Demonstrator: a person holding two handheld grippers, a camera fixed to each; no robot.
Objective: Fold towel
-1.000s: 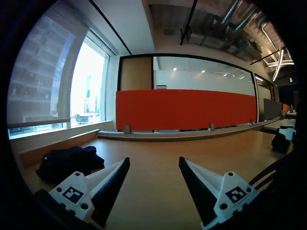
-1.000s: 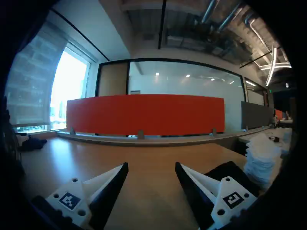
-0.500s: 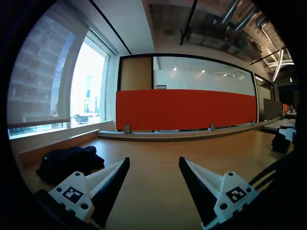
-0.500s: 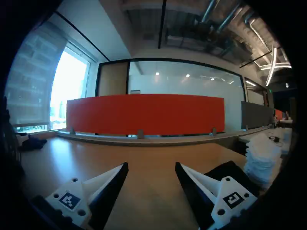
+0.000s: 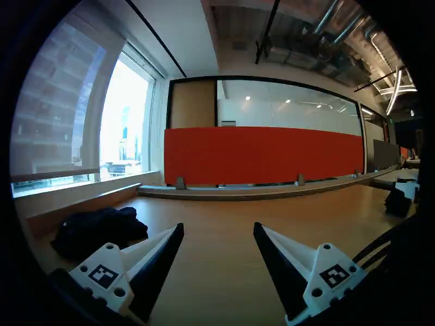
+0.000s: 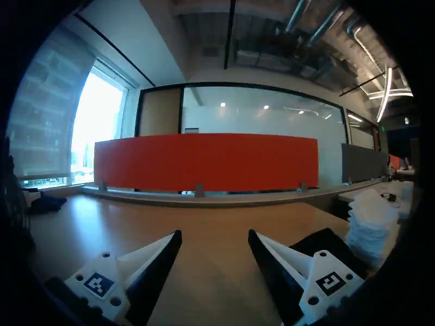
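The left gripper [image 5: 217,225] sits low over the light wooden table [image 5: 228,271]. Its two white, black-edged fingers are spread wide and grasp nothing, with bare tabletop in the gap.

A dark crumpled cloth heap [image 5: 98,231], most likely the towel, lies on the table beyond and to the left of the left finger, near the ledge under the tall window [image 5: 125,130]. It is unfolded and bunched, and no finger is on it.

A long red partition panel [image 5: 261,155] stands upright along the far edge of the table. A dark lump [image 5: 397,202] sits at the far right of the table; I cannot tell what it is.

The right gripper [image 6: 214,233] is also low over the table. Its fingers are parted, released and empty.

- A flat black piece [image 6: 326,242] lies on the table just behind the right-hand finger. I cannot tell whether it is cloth.
- A stack of white folded cloths [image 6: 372,225] stands just beyond it at the right edge.
- A small dark bundle [image 6: 46,204] lies far off at the left of the table, well apart from this gripper; it may be that same heap.
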